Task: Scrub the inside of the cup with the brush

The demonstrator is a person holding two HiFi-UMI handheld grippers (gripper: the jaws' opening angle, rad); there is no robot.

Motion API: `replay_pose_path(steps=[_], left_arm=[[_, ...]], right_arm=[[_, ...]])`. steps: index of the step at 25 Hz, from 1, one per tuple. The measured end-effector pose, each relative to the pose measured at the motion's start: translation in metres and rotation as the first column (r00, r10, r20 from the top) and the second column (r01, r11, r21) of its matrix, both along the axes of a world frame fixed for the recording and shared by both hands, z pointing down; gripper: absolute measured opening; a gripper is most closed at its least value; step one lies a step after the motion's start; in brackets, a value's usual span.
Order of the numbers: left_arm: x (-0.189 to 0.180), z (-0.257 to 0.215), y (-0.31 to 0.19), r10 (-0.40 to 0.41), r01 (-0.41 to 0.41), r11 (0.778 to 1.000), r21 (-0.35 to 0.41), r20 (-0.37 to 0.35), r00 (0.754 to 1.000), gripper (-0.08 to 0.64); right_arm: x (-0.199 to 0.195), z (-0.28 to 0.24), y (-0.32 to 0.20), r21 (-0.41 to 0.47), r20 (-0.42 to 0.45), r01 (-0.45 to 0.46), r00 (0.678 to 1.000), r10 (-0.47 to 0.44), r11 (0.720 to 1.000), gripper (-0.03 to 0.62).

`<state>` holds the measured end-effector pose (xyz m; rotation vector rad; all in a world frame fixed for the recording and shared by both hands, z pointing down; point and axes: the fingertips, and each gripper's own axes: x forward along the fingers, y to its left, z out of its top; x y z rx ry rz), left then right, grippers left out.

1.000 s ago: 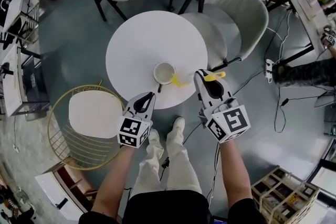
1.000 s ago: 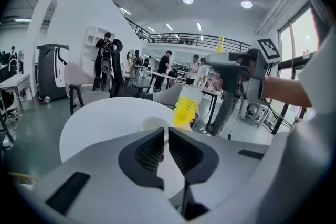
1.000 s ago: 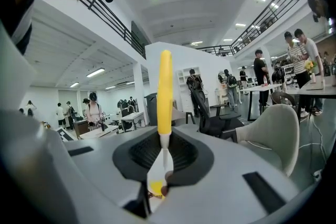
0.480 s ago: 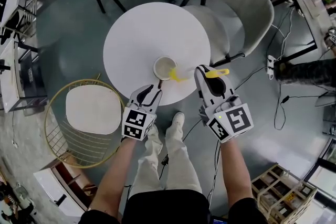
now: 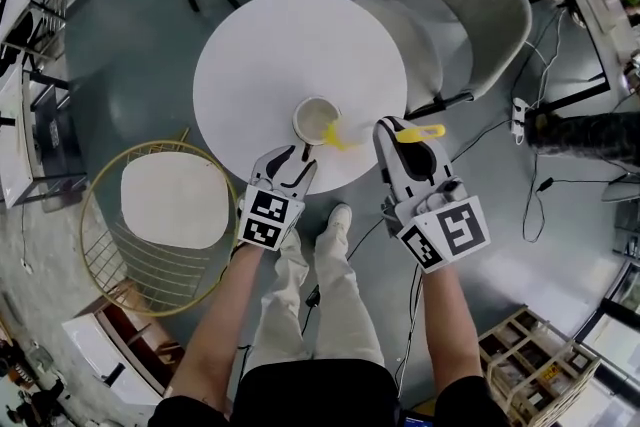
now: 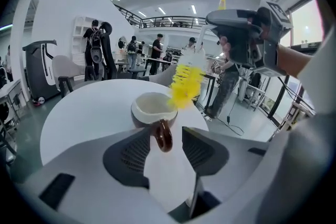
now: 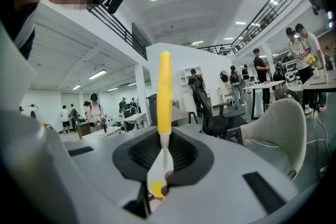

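Observation:
A cup [image 5: 315, 118], brown outside and cream inside, stands near the front edge of the round white table [image 5: 270, 45]. My left gripper [image 5: 295, 159] is just in front of it. Its jaws have just been opening and now stand wide on either side of the cup's brown handle [image 6: 164, 135] without pressing it. My right gripper [image 5: 400, 141] is shut on the yellow brush [image 7: 164, 92]. The brush's yellow bristles [image 6: 185, 85] hang beside the cup's [image 6: 152, 107] right rim, and the right gripper [image 6: 247, 34] is held above and to the right of it.
A gold wire-frame side table [image 5: 165, 210] stands to the left of the person's legs. A cream chair [image 5: 470, 15] is tucked against the table's right side, and dark-legged chairs stand beyond it. Cables lie on the floor at right.
My left gripper has come forward and down to the cup and its jaws have gone from shut to wide open around the handle. The right gripper and brush have hardly moved.

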<state>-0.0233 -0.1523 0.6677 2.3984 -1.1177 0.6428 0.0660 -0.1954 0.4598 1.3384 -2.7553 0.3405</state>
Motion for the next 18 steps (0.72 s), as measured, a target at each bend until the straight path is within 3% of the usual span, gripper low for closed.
replay_pose_path(steps=[18], left_arm=[[0.001, 0.015, -0.007, -0.005, 0.005, 1.0, -0.002, 0.048, 0.999, 0.184]], right_arm=[[0.001, 0.002, 0.003, -0.001, 0.023, 0.01, 1.0, -0.01, 1.0, 0.048]])
